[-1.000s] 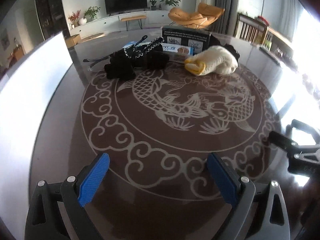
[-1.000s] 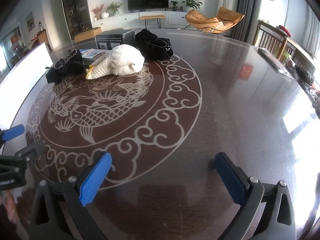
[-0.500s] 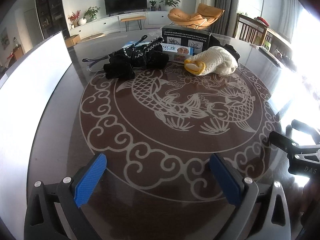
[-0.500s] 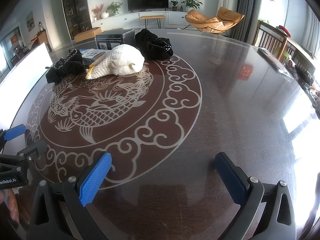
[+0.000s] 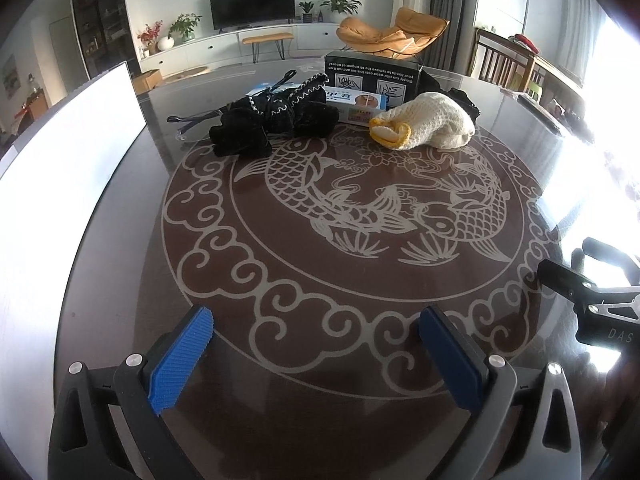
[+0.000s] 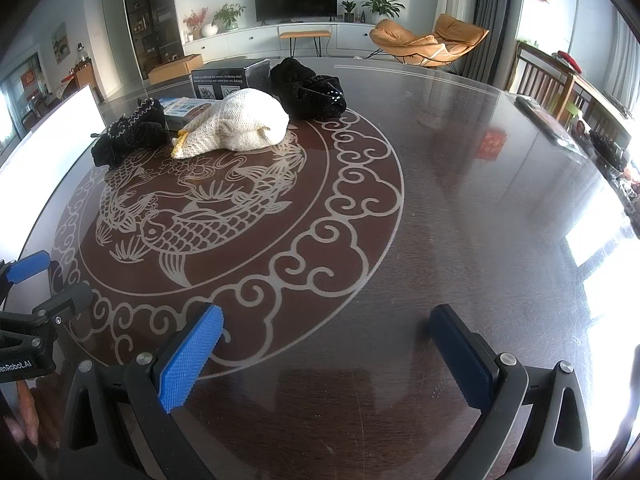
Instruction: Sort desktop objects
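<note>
A: Where are the two tools?

B: The left tool [image 5: 316, 344] hovers low over the near part of the table [image 5: 120, 240], its blue-padded fingers [image 5: 180, 356] spread wide with nothing between them. The right tool [image 6: 328, 348] hangs likewise just to its right, jaws wide apart and empty. Each one shows at the edge of the other's view.

A: And beneath them?

B: A dark, glossy round table with a pale carp and cloud-scroll design inlaid in its centre.

A: Where are the things to be sorted?

B: All at the far side of the design, well apart from both tools. A black cloth item with white stitching [image 5: 276, 120] lies to the left, with a pair of glasses [image 5: 192, 122] just beside it. A cream knitted item with a yellow edge [image 5: 432, 126] lies to the right. Between and behind them sits a small blue-and-white box [image 5: 356, 104], and behind that a larger black box [image 5: 372, 76]. The right view shows another black cloth bundle [image 6: 312, 92] touching the cream one's far side.
</note>
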